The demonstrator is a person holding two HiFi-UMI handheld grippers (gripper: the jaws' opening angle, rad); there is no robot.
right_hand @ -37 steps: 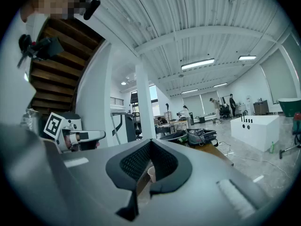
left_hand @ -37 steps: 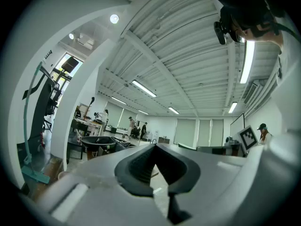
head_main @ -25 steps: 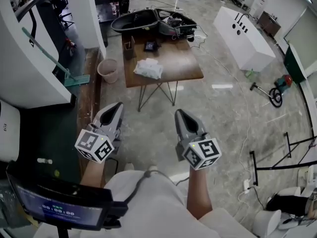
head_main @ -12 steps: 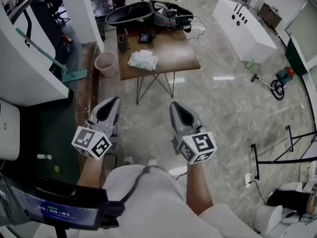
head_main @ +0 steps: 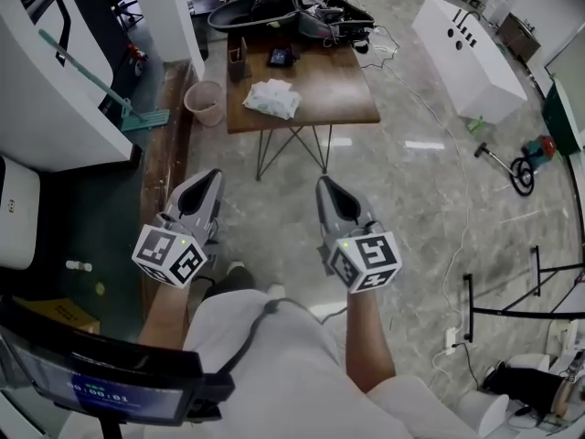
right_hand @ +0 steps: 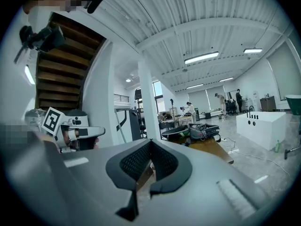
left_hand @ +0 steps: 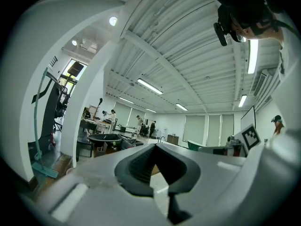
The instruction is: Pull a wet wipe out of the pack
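Observation:
The wet wipe pack (head_main: 271, 99), white and crumpled, lies on the brown wooden table (head_main: 338, 94) far ahead of me. Both grippers hang in front of my body over the floor, well short of the table. My left gripper (head_main: 208, 177) is shut with nothing in it, and my right gripper (head_main: 326, 183) is shut and empty too. In the left gripper view the left gripper (left_hand: 155, 145) has its jaws met at the tip. The right gripper view shows the right gripper (right_hand: 150, 141) the same way, with the table (right_hand: 214, 149) beyond it.
A black open case (head_main: 274, 12), a small dark device (head_main: 280, 58) and a holder (head_main: 238, 65) sit at the table's far end. A pink bin (head_main: 205, 104) and a broom (head_main: 137, 117) stand left of it. A white cabinet (head_main: 471, 58) lies to the right.
The head view has shifted a little, and the table with the pack sits slightly higher in it. Both grippers stay shut in front of my body.

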